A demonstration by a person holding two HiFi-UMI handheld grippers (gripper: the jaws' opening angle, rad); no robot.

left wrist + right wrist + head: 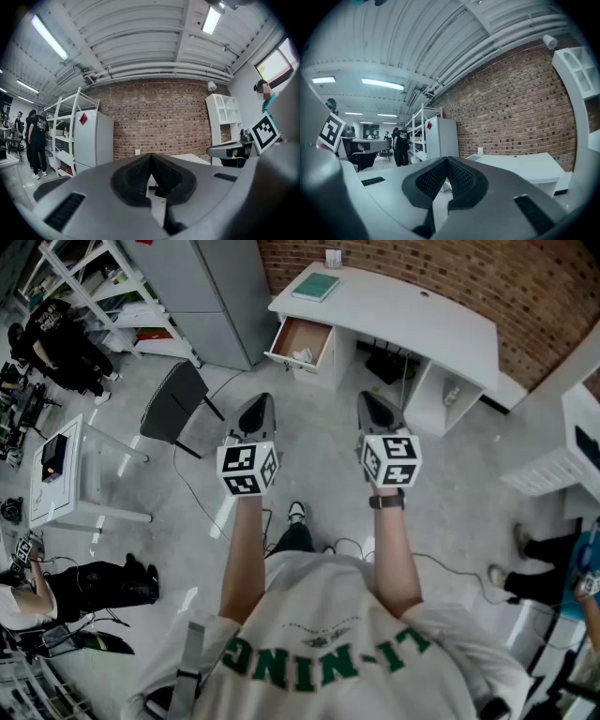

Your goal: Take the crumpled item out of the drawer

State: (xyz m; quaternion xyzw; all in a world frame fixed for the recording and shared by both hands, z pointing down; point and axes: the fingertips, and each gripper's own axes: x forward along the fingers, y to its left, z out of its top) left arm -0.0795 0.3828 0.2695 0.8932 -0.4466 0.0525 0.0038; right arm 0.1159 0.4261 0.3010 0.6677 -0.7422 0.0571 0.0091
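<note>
A white desk point(403, 310) stands against the brick wall, and its left drawer point(298, 337) is pulled open. A small white crumpled item point(302, 356) lies at the drawer's front right corner. I stand well back from it on the grey floor. My left gripper point(256, 413) and right gripper point(378, 409) are held side by side, pointing toward the desk. Both are shut with nothing between the jaws. In the left gripper view the left gripper point(151, 158) has its jaws meeting at the tip. The right gripper point(447, 161) looks the same in its own view.
A green book point(316, 287) lies on the desk's left end. A dark chair point(176, 401) stands left of the drawer, with a grey cabinet point(216, 296) behind it. Cables trail on the floor. A small white table point(75, 474) and people are at the left.
</note>
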